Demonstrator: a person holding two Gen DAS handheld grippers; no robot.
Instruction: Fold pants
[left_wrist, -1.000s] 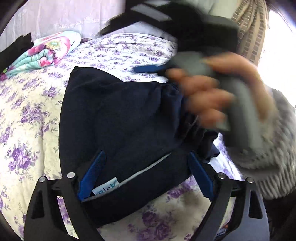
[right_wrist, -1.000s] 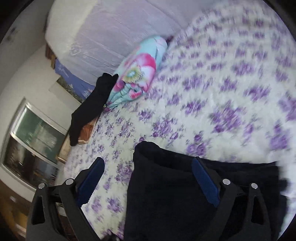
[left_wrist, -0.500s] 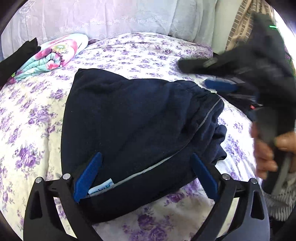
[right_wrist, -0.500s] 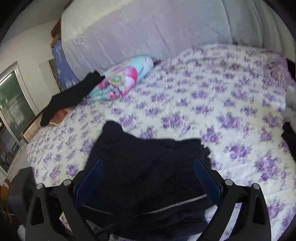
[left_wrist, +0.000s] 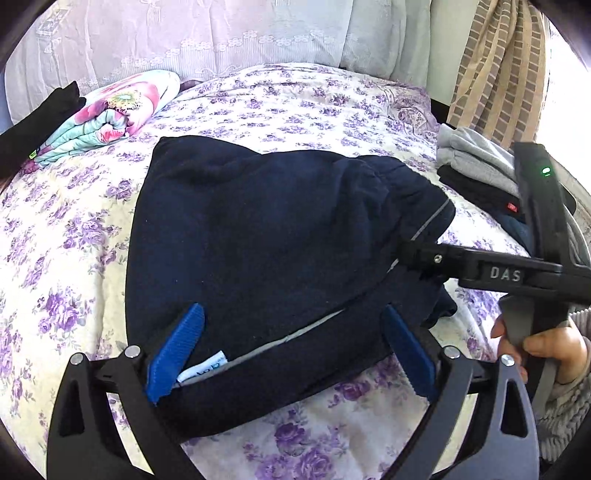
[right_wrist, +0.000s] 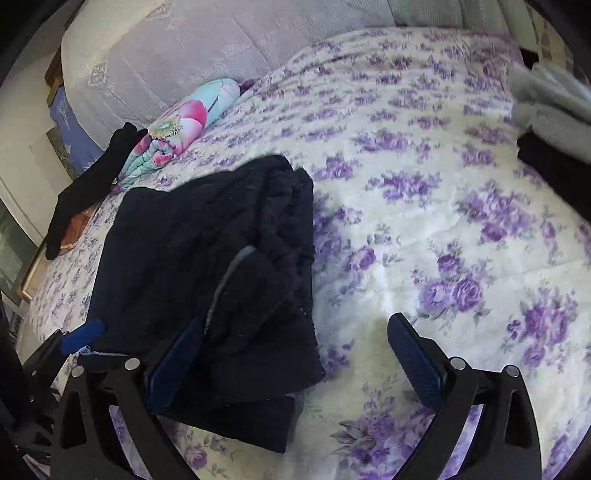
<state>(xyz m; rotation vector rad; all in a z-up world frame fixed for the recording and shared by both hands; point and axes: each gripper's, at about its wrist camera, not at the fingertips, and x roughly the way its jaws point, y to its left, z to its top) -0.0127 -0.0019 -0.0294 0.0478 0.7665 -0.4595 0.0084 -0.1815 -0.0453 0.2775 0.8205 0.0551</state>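
Dark navy pants (left_wrist: 266, 236) lie folded in a compact bundle on the purple-flowered bedspread (left_wrist: 66, 258), a grey stripe and a small white label showing at the near edge. My left gripper (left_wrist: 291, 354) is open, its blue fingers (left_wrist: 177, 350) straddling that near edge without pressing on it. My right gripper (right_wrist: 297, 362) is open too. Its left finger lies over the right side of the pants (right_wrist: 207, 258) and its right finger over bare bedspread (right_wrist: 443, 221). In the left wrist view the right gripper's black body (left_wrist: 498, 275) reaches in from the right, a hand (left_wrist: 546, 347) holding it.
A rolled floral blanket (left_wrist: 110, 110) and a black garment (left_wrist: 33, 122) lie at the far left. A stack of folded grey and dark clothes (left_wrist: 476, 166) sits at the bed's right side, also at the right edge (right_wrist: 554, 110). Lace-covered pillows line the back.
The right gripper and its hand swung from above the pants down to their right edge. The left gripper stayed put, its jaws slightly wider.
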